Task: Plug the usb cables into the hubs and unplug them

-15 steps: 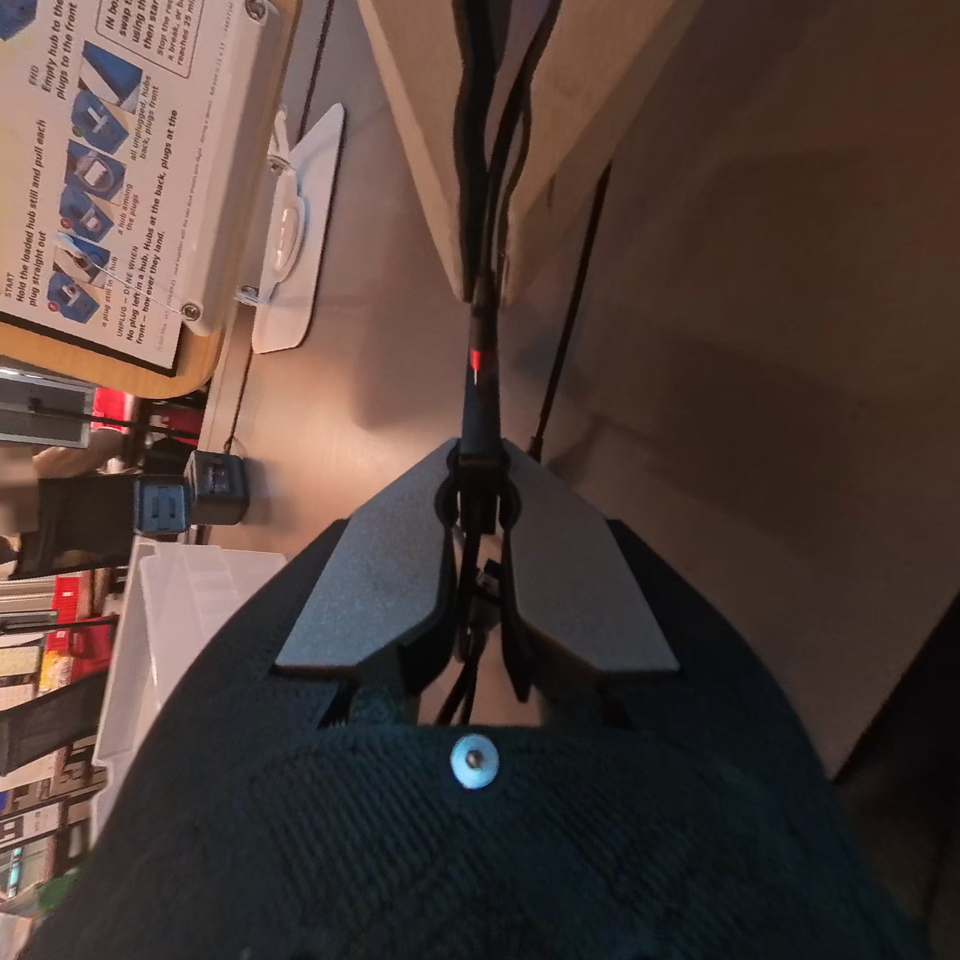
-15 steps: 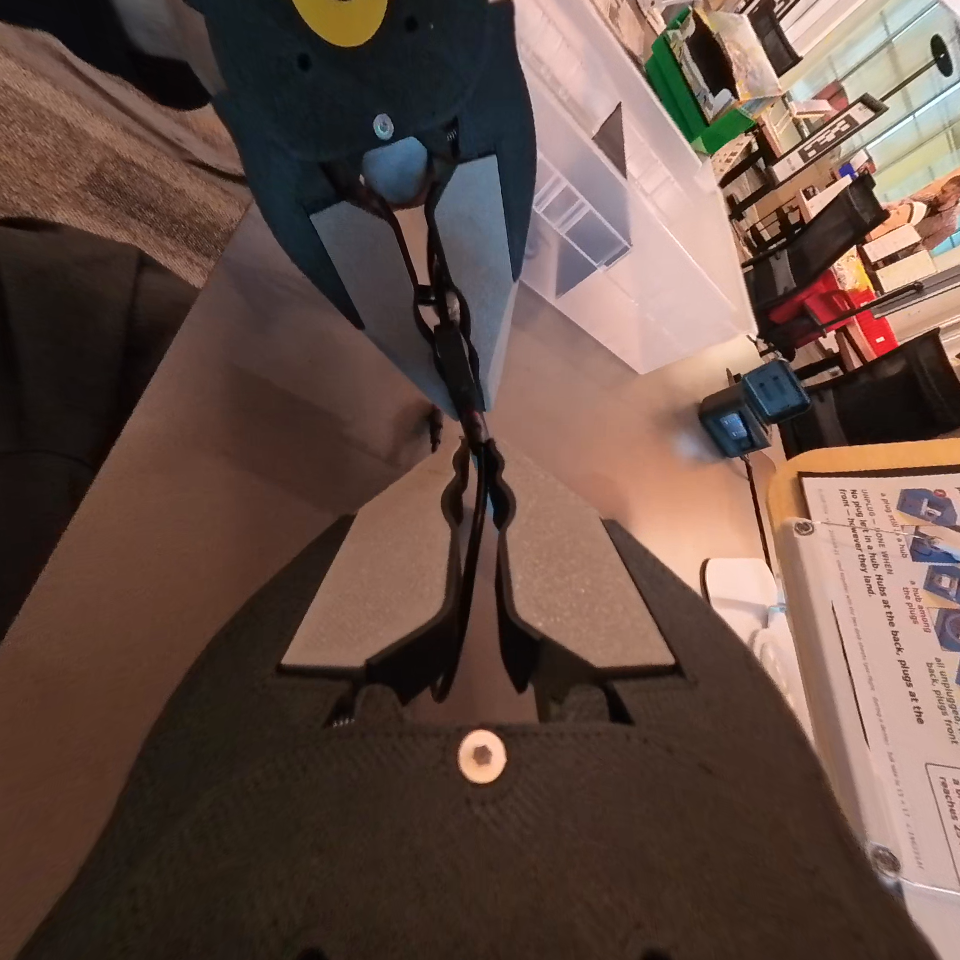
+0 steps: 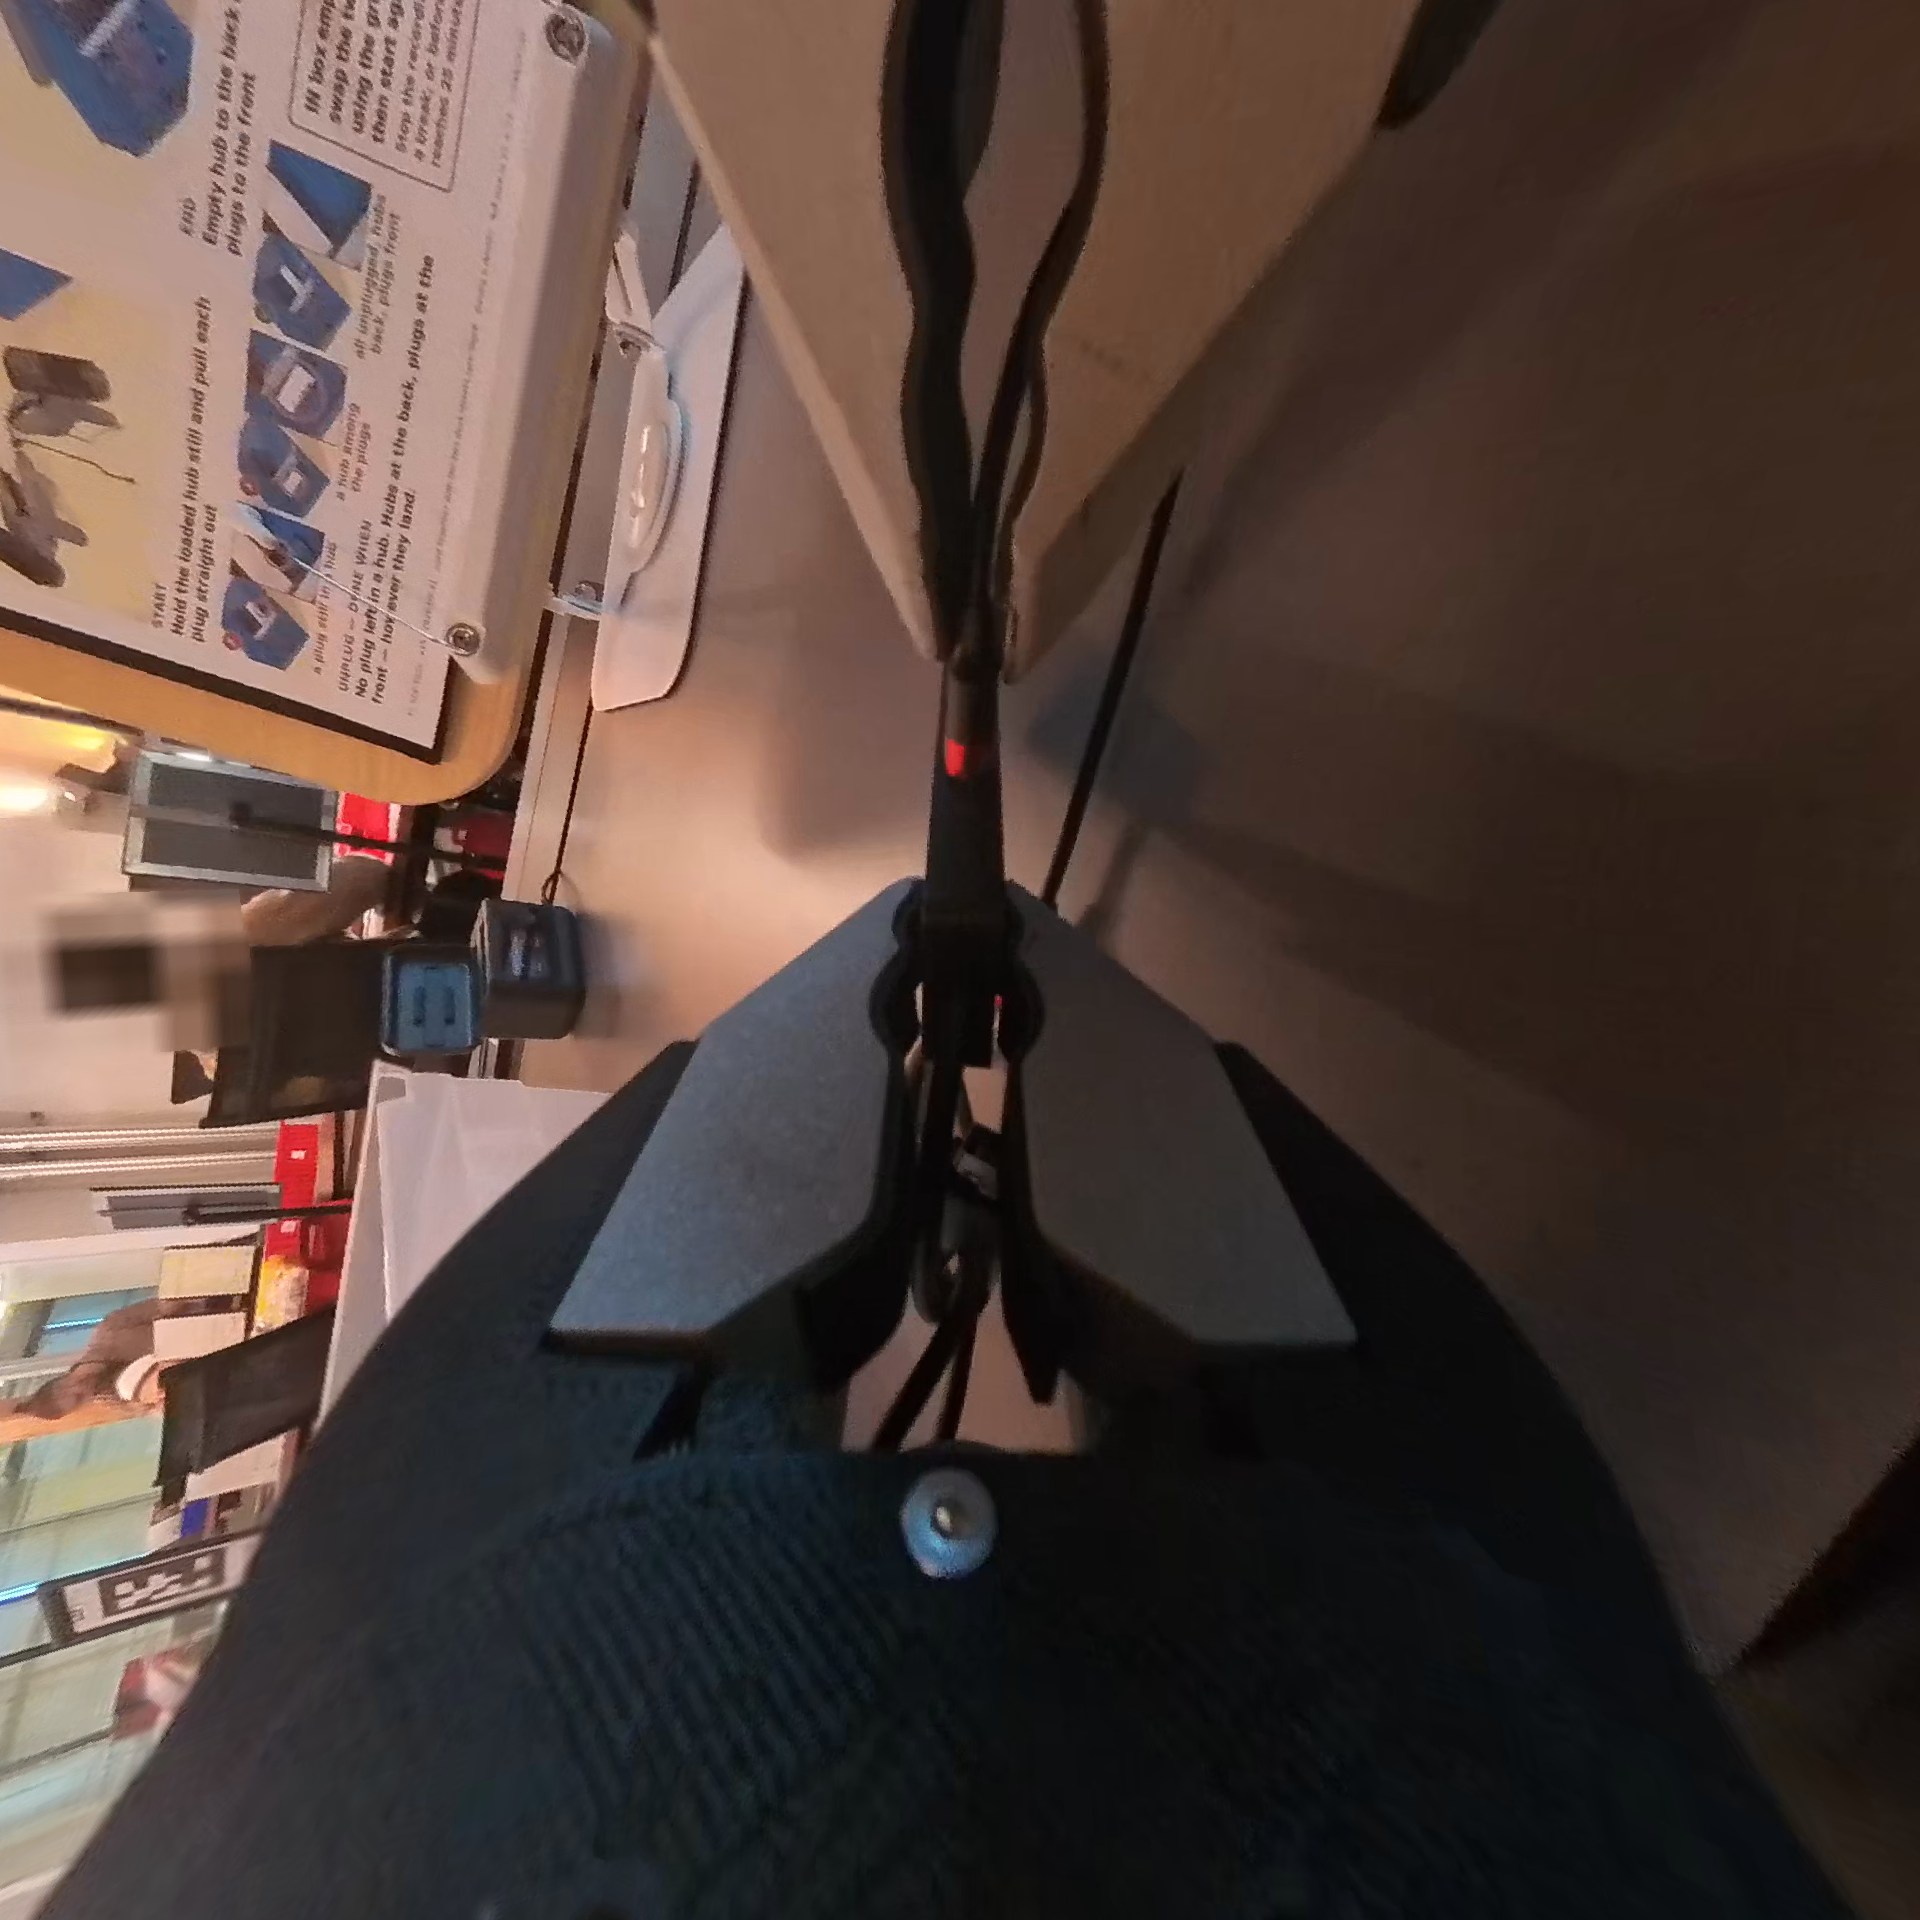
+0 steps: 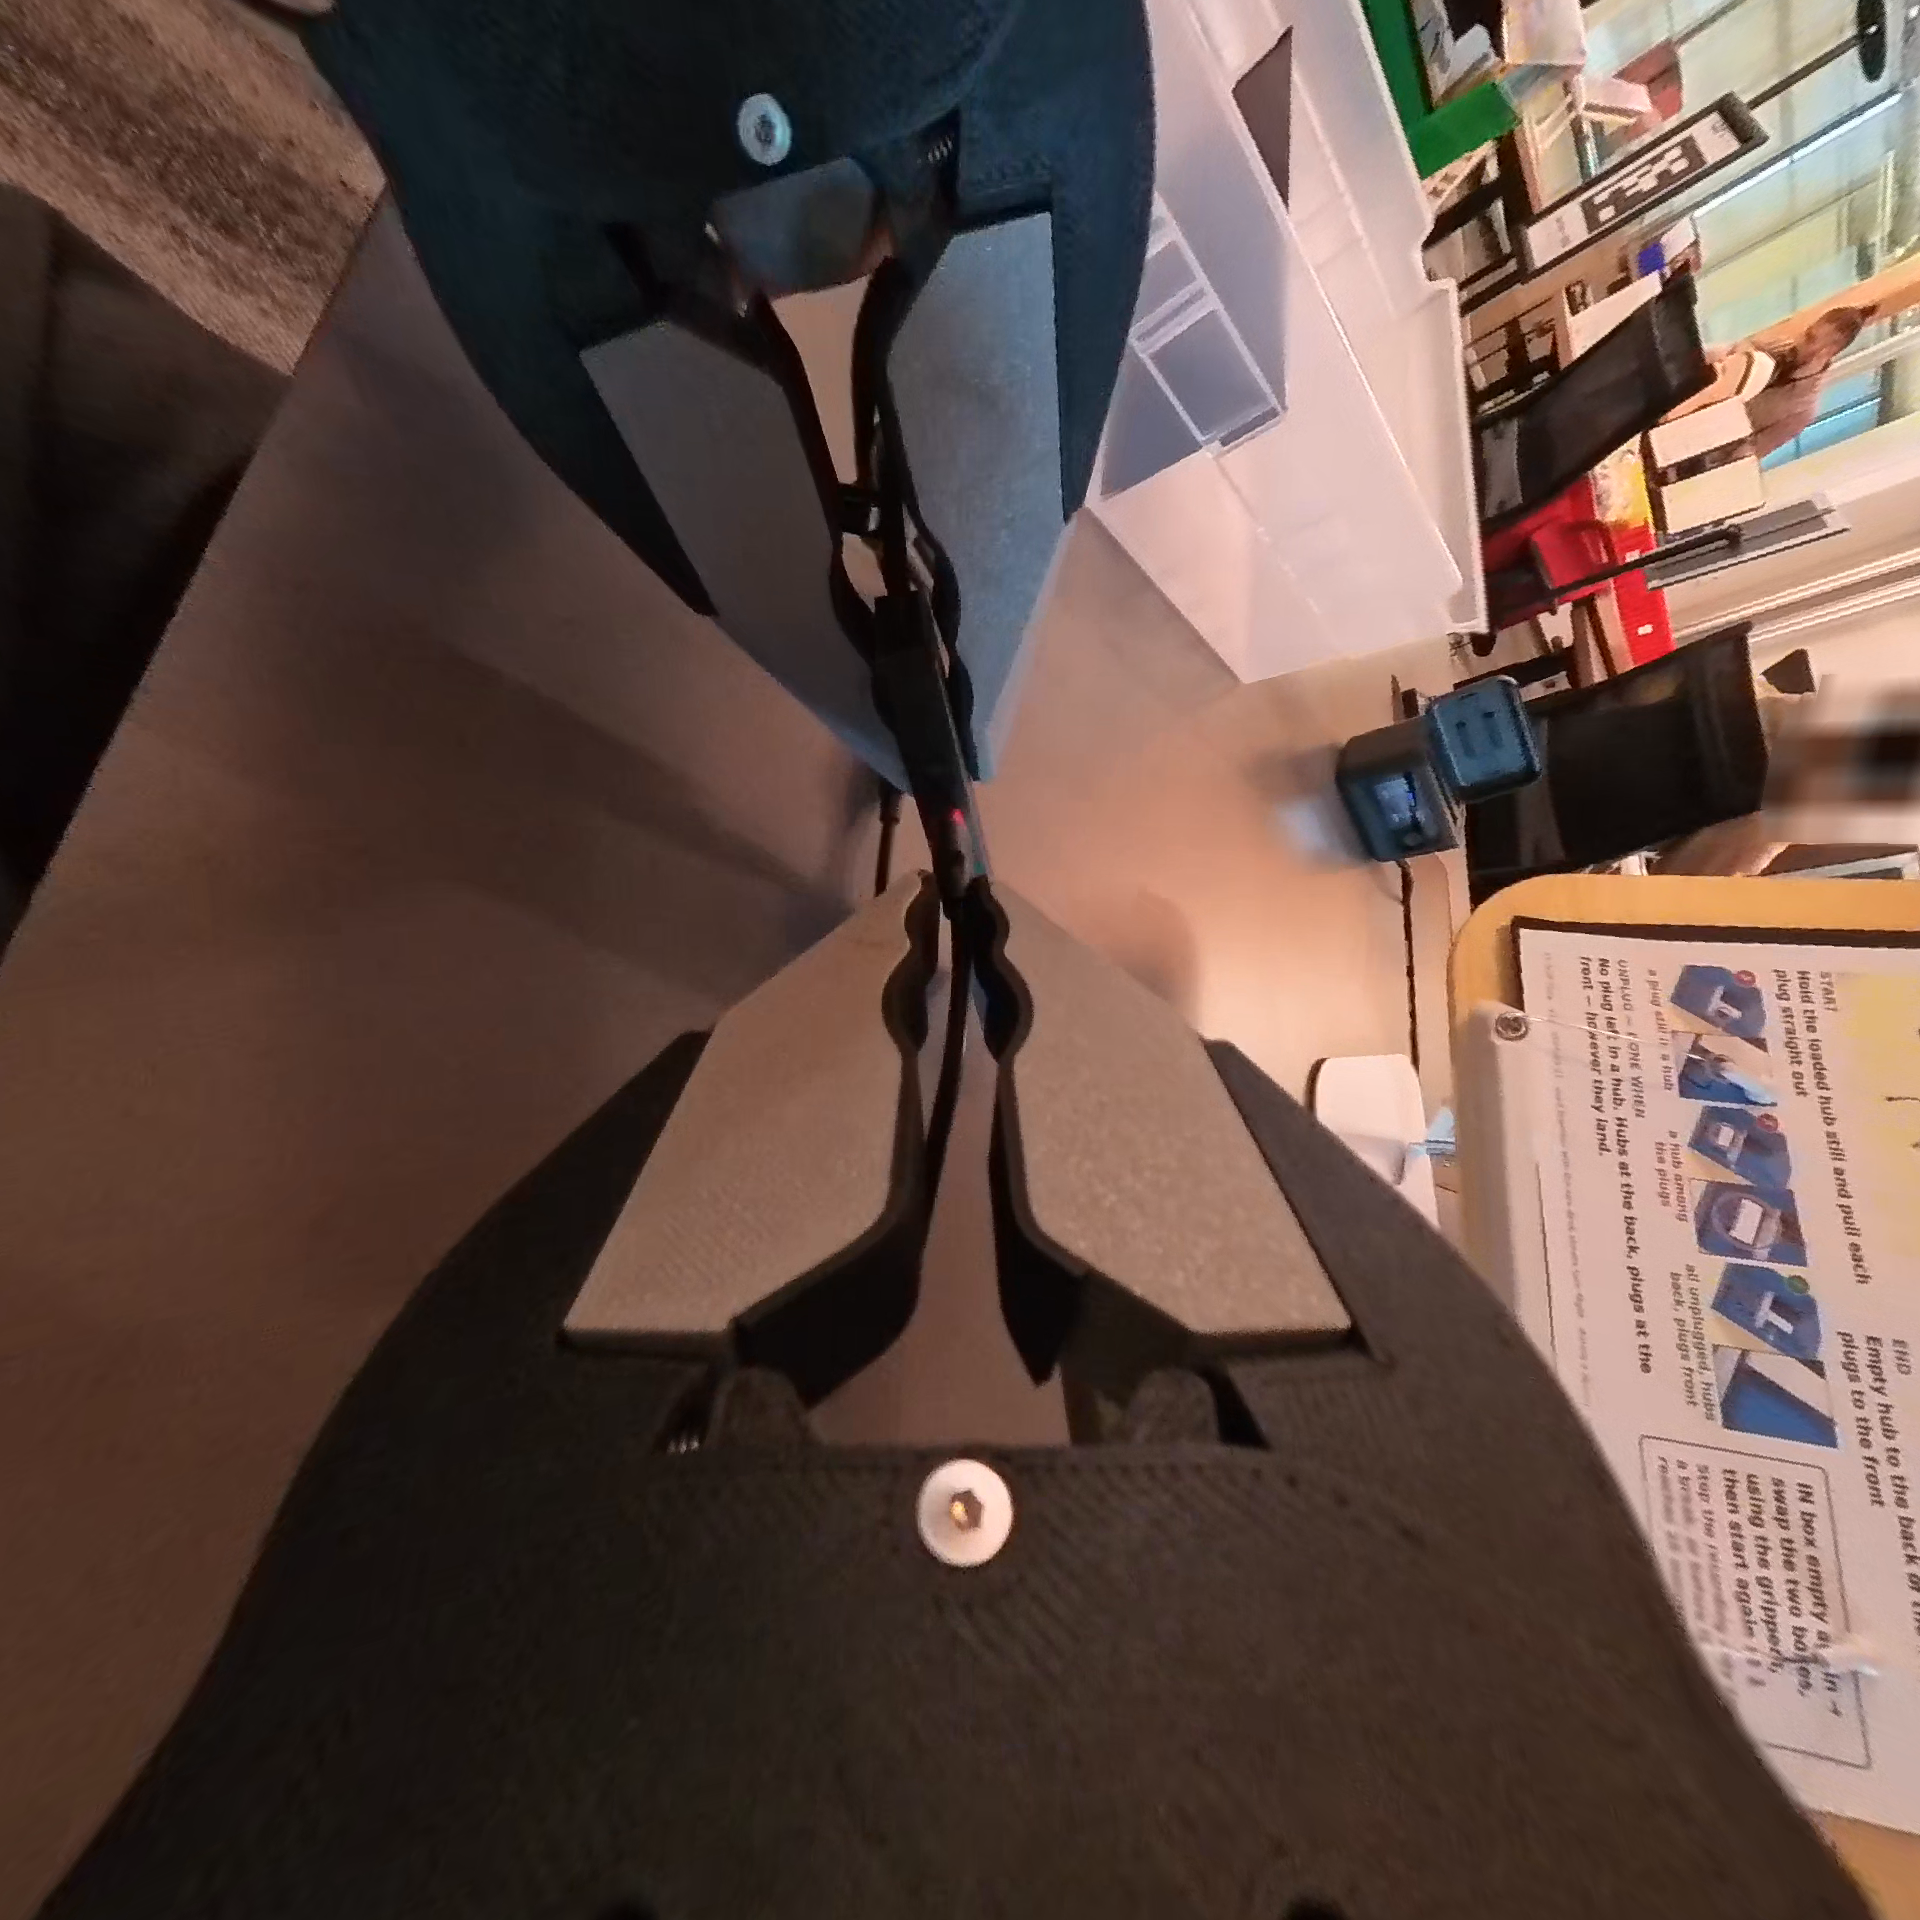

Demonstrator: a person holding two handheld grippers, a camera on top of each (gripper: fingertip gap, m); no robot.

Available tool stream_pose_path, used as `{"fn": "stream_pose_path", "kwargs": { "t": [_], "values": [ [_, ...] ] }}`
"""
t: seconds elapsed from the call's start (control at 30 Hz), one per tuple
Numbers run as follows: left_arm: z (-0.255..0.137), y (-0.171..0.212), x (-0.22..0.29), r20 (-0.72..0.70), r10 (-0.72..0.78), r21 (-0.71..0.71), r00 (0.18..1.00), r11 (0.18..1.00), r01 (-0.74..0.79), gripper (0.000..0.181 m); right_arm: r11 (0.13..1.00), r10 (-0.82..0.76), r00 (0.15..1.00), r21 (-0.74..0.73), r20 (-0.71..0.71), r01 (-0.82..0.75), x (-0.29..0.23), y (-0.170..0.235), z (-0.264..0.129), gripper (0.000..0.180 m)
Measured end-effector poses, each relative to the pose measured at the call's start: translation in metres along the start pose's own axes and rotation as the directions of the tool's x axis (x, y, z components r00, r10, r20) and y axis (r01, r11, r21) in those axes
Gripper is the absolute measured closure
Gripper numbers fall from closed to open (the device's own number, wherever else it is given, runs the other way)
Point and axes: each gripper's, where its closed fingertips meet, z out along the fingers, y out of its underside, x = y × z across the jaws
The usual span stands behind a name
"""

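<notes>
My left gripper point(image 3: 961, 906) is shut on a slim black hub point(image 3: 961, 821) seen edge-on, with a red mark near its end. My right gripper point(image 4: 951, 896) faces it tip to tip and is shut on a black usb cable plug point(image 4: 961, 862) at the hub's end. The cable point(image 4: 940, 1091) runs back between the right fingers. The left gripper point(image 4: 935, 774) hangs from the top of the right wrist view, holding the hub point(image 4: 914, 675). The right gripper point(image 3: 971, 639) shows at the top of the left wrist view, with black cables point(image 3: 935, 312) between its fingers. The joint itself is hidden.
An instruction sheet on a wooden board point(image 3: 260, 364) point(image 4: 1714, 1247) lies to one side. A black cube and a blue cube adapter point(image 3: 525, 982) point(image 4: 1397, 805) sit by a clear plastic bin point(image 4: 1299, 416). A white pad point(image 3: 665, 468) lies on the grey table point(image 3: 790, 675). My hands' fingertips stand some 4 cm from each other.
Both grippers stay shut and tip to tip. The left gripper looks larger and nearer in the right wrist view; the gap between the tips has shrunk slightly.
</notes>
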Motion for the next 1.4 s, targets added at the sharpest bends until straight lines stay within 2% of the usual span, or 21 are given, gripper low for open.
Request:
{"fn": "stream_pose_path", "kwargs": {
  "t": [0.03, 0.13, 0.23, 0.27, 0.33, 0.4, 0.5, 0.57, 0.7, 0.77, 0.8, 0.97, 1.1, 1.17, 1.23, 1.33, 1.4],
  "values": [
    [0.001, 0.000, -0.001, -0.003, -0.012, 0.012, 1.000, 1.000, 0.012, 0.173, 1.000, 0.019, 1.000, 0.014, 0.002, -0.019, 0.001, -0.001, 0.000, 0.177],
    [-0.001, 0.000, -0.005, -0.027, -0.048, 0.026, 0.998, 0.998, 0.049, 0.172, 0.994, 0.069, 0.998, 0.082, -0.010, -0.068, 0.006, -0.006, -0.001, 0.177],
    [-0.009, -0.002, -0.008, -0.059, -0.078, 0.049, 0.995, 0.995, 0.081, 0.173, 0.980, 0.112, 0.994, 0.162, 0.012, -0.113, 0.008, -0.018, -0.011, 0.161],
    [-0.012, -0.003, -0.011, -0.061, -0.102, 0.059, 0.993, 0.993, 0.105, 0.173, 0.978, 0.128, 0.991, 0.164, 0.028, -0.130, 0.008, -0.017, -0.011, 0.155],
    [-0.024, -0.020, -0.008, -0.124, -0.119, 0.165, 0.985, 0.976, 0.139, 0.173, 0.986, 0.118, 0.993, 0.116, 0.019, -0.119, 0.008, -0.009, -0.006, 0.149],
    [-0.039, -0.043, -0.004, -0.183, -0.109, 0.280, 0.977, 0.947, 0.158, 0.173, 0.996, 0.057, 0.998, 0.076, -0.012, -0.056, 0.004, -0.007, 0.000, 0.151],
    [-0.046, -0.047, -0.004, -0.193, -0.105, 0.279, 0.976, 0.947, 0.157, 0.172, 0.997, 0.030, 0.998, 0.068, -0.047, -0.026, 0.007, -0.013, -0.003, 0.165],
    [-0.053, -0.055, -0.012, -0.235, -0.202, 0.307, 0.951, 0.913, 0.270, 0.167, 0.994, 0.073, 0.996, 0.085, -0.043, -0.070, 0.011, -0.018, -0.007, 0.170],
    [-0.099, -0.068, -0.053, -0.344, -0.393, 0.394, 0.853, 0.764, 0.511, 0.136, 0.987, 0.149, 0.970, 0.088, -0.190, -0.135, 0.044, -0.011, -0.028, 0.172],
    [-0.131, -0.067, -0.076, -0.349, -0.444, 0.442, 0.825, 0.698, 0.563, 0.120, 0.976, 0.219, 0.937, 0.078, -0.272, -0.205, 0.066, 0.000, -0.052, 0.172],
    [-0.146, -0.066, -0.083, -0.347, -0.448, 0.461, 0.824, 0.684, 0.566, 0.122, 0.970, 0.245, 0.912, 0.071, -0.328, -0.234, 0.079, 0.006, -0.071, 0.172],
    [-0.188, -0.044, -0.106, -0.178, -0.452, 0.482, 0.874, 0.734, 0.478, 0.130, 0.954, 0.236, 0.755, -0.002, -0.612, -0.300, 0.154, 0.027, -0.218, 0.172],
    [-0.195, -0.033, -0.111, -0.169, -0.477, 0.465, 0.863, 0.733, 0.496, 0.131, 0.924, 0.170, 0.684, -0.127, -0.710, -0.361, 0.209, 0.067, -0.322, 0.172],
    [-0.194, -0.031, -0.113, -0.164, -0.484, 0.456, 0.860, 0.735, 0.501, 0.131, 0.913, 0.079, 0.721, -0.240, -0.688, -0.329, 0.222, 0.093, -0.344, 0.172],
    [-0.191, -0.029, -0.114, -0.152, -0.490, 0.442, 0.858, 0.743, 0.503, 0.131, 0.885, 0.015, 0.829, -0.378, -0.559, -0.271, 0.213, 0.129, -0.342, 0.172],
    [-0.188, -0.031, -0.114, -0.167, -0.502, 0.442, 0.848, 0.731, 0.520, 0.132, 0.763, 0.001, 0.939, -0.607, -0.345, -0.224, 0.184, 0.203, -0.333, 0.171],
    [-0.182, -0.034, -0.116, -0.212, -0.555, 0.440, 0.805, 0.681, 0.585, 0.134, 0.661, 0.110, 0.974, -0.716, -0.201, -0.222, 0.155, 0.248, -0.319, 0.171]
  ]
}}
